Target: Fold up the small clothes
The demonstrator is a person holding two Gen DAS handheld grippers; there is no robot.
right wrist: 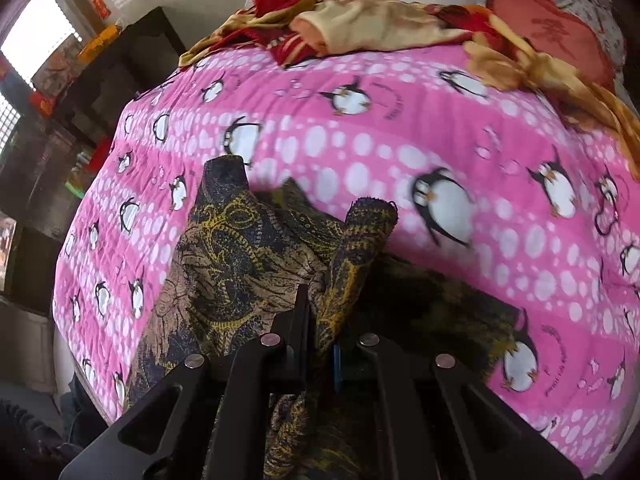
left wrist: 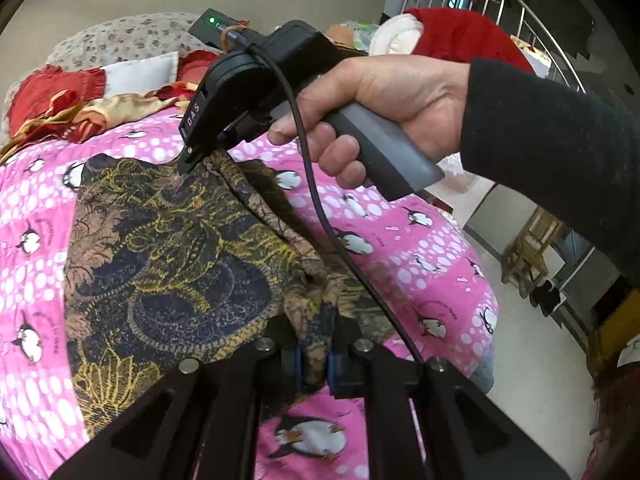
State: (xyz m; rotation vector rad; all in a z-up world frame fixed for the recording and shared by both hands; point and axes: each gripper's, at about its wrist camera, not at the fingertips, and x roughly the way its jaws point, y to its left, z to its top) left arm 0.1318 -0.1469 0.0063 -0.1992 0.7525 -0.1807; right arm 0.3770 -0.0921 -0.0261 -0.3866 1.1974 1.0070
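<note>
Both tongs, left tongs [left wrist: 314, 360] and right tongs [right wrist: 320, 344], are clamped on the patterned garment [left wrist: 176, 248] over the bed [left wrist: 400, 248], so I'd keep both edges level while carrying the fold across.

1. The left gripper [left wrist: 314, 360] points down at a slant, its jaws pinched almost shut on a fold of the patterned garment [left wrist: 180, 248].
2. The right gripper [left wrist: 192, 158] tilts steeply down — jaws clamped on another edge of the cloth.
3. The right hand [left wrist: 372, 112] wraps its grey handle, dark sleeve [left wrist: 552, 152] at the wrist.
</note>
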